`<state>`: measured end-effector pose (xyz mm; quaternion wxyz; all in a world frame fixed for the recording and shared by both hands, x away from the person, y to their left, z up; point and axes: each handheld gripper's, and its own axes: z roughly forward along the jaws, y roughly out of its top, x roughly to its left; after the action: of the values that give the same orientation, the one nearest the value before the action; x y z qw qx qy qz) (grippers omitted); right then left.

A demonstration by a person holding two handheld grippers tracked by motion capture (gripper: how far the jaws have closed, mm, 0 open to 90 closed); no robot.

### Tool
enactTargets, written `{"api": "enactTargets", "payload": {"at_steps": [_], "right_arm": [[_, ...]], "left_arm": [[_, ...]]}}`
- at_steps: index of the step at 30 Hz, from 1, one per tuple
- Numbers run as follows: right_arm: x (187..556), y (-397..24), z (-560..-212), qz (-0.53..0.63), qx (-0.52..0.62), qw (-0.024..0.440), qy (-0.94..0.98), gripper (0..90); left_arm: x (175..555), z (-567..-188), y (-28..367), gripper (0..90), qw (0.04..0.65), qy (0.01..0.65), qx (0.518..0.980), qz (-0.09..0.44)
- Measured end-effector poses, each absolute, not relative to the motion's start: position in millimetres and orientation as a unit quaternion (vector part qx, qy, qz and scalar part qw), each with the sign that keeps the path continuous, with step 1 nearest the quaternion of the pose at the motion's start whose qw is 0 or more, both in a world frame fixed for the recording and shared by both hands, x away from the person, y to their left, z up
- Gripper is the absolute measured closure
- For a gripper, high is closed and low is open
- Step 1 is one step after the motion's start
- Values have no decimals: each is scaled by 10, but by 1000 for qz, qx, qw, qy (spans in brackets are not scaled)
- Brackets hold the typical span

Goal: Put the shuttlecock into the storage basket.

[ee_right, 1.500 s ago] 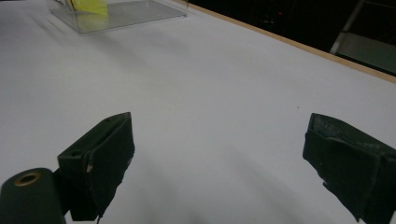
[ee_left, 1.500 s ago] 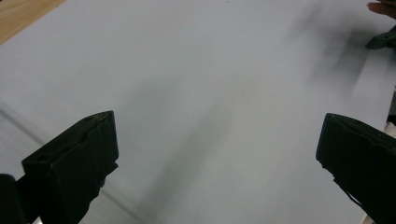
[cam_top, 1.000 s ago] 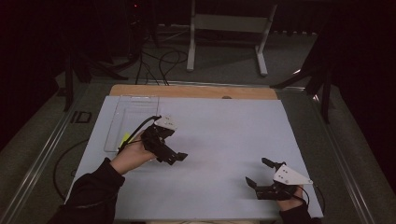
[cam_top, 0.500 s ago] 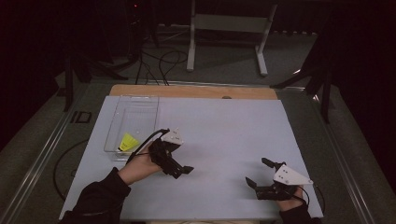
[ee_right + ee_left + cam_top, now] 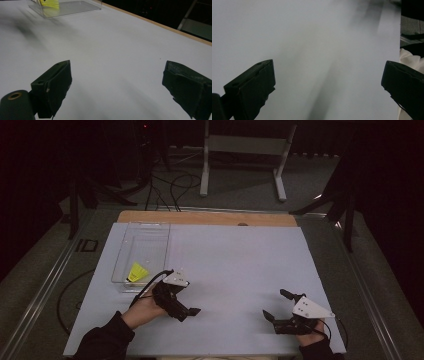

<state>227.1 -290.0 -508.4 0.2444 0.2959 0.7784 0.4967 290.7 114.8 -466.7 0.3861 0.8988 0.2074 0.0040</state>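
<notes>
Fingers apart on both grippers, empty. Yellow shuttlecock [image 5: 137,271] in clear tray [image 5: 150,227]: v. light, fragile; grip cork end.

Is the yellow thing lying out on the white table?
No, the yellow thing sits inside the clear box, not on the bare table.

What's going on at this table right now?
A person holds a claw in each hand over a white table. The left claw is open with nothing in it, just right of a clear bin that has a yellow item lying inside. The right claw, also open and holding nothing, sits near the table's front right corner.
</notes>
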Motion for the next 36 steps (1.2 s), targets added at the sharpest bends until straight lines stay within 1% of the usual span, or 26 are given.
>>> {"api": "enactTargets", "payload": {"at_steps": [14,20,23,29,36], "right_arm": [[2272,-2908,-5079,496,297,246,778,89],[2270,-2899,-5078,495,296,247,779,89],[2272,-2901,-5080,495,296,246,779,89],[2270,-2900,-5079,494,296,246,779,89],[2270,-2897,-5080,494,296,246,779,89]], "left_arm": [[2741,-4989,1440,0,407,221,886,-10],[2666,-5063,1589,0,422,225,878,6],[2608,-5090,1648,0,430,215,877,14],[2547,-5134,1755,0,443,233,866,10],[2548,-5165,1887,0,450,268,852,23]]}}
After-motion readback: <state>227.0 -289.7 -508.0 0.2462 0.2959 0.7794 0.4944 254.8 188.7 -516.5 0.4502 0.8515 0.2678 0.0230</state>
